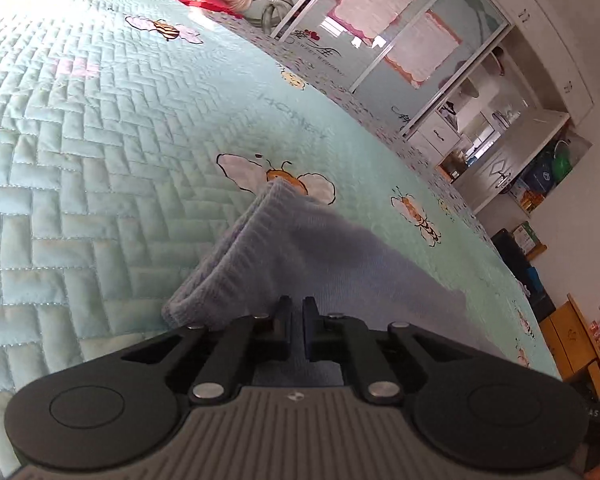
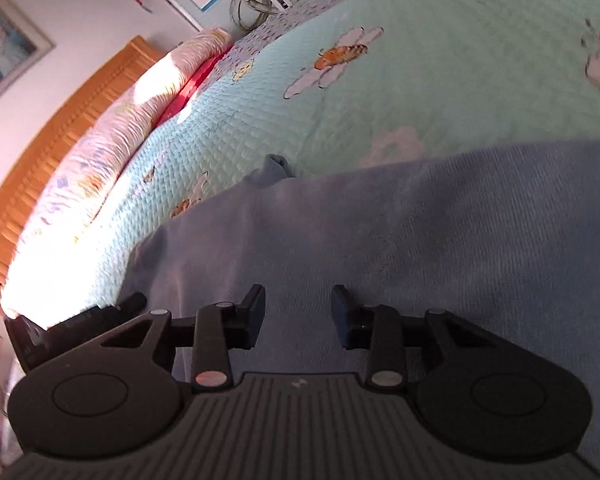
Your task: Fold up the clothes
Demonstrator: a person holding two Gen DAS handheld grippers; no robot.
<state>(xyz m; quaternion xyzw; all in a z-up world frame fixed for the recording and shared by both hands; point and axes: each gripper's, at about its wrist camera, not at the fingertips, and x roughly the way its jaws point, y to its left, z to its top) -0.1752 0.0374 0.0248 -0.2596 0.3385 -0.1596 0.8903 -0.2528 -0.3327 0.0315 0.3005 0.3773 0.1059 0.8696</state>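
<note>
A blue knitted garment lies on a pale green quilted bedspread printed with bees. In the left wrist view my left gripper is shut on the garment's fabric just behind its ribbed cuff, which folds up off the bed. The right wrist view has the garment spread wide below my right gripper. That gripper is open, hovering over the cloth with nothing between its fingers. The other gripper's black body shows at the garment's left edge.
A pink patterned pillow and a wooden headboard line the head of the bed. Beyond the far edge stand glass wardrobe doors, white cabinets and boxes on the floor.
</note>
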